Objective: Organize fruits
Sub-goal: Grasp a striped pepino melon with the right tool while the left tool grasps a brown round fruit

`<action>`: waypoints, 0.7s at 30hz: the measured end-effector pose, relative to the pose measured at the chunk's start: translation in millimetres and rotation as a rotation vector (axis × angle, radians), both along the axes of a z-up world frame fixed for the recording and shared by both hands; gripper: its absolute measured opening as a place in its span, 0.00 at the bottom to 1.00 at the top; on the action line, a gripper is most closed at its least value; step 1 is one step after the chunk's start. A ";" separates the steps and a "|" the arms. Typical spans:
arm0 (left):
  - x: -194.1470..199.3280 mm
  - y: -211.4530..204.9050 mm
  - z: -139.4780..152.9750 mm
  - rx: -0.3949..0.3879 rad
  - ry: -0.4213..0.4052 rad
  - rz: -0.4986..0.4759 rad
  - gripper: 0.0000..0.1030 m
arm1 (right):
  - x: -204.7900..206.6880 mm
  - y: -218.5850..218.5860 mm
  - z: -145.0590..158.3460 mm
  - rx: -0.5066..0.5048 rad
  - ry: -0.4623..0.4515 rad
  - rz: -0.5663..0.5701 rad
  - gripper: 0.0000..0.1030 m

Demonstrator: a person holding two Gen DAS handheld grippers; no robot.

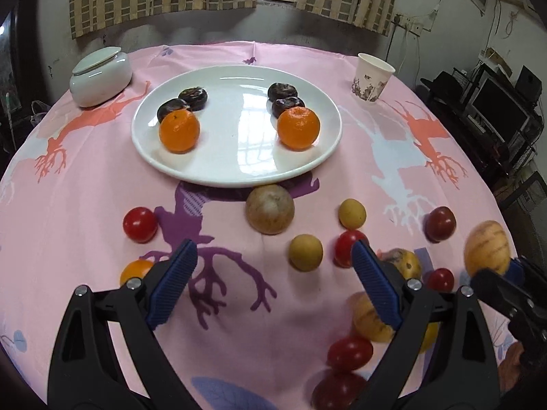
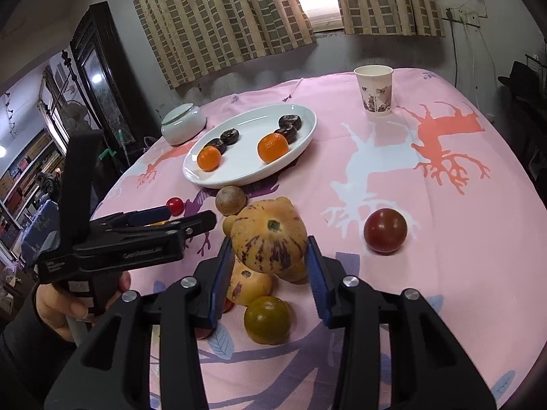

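R fingers (image 2: pixel 270 266) clamping striped melon (image 2: pixel 270 235), L fingers (image 1: pixel 273 273) open; tomatoes (image 1: pixel 348 353) below, prob blurred.

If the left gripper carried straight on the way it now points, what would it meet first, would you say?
Probably bare pink tablecloth: the open left gripper has no fruit between its fingers. The brown round fruit lies just beyond, before the white plate; depth is hard to judge.

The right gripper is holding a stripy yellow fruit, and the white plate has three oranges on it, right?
Not quite. The white plate has two oranges, not three, as the left wrist view shows. The right gripper does hold the stripy yellow fruit.
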State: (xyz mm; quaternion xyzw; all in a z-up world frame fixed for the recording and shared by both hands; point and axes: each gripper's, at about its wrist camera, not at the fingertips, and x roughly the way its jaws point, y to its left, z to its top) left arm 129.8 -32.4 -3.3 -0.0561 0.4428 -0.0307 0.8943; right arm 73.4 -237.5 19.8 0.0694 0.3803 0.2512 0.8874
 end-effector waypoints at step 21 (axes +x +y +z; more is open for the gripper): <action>39.4 -12.7 -28.5 0.058 0.046 -0.009 0.37 | -0.3 -11.7 4.0 0.033 0.001 -0.047 0.41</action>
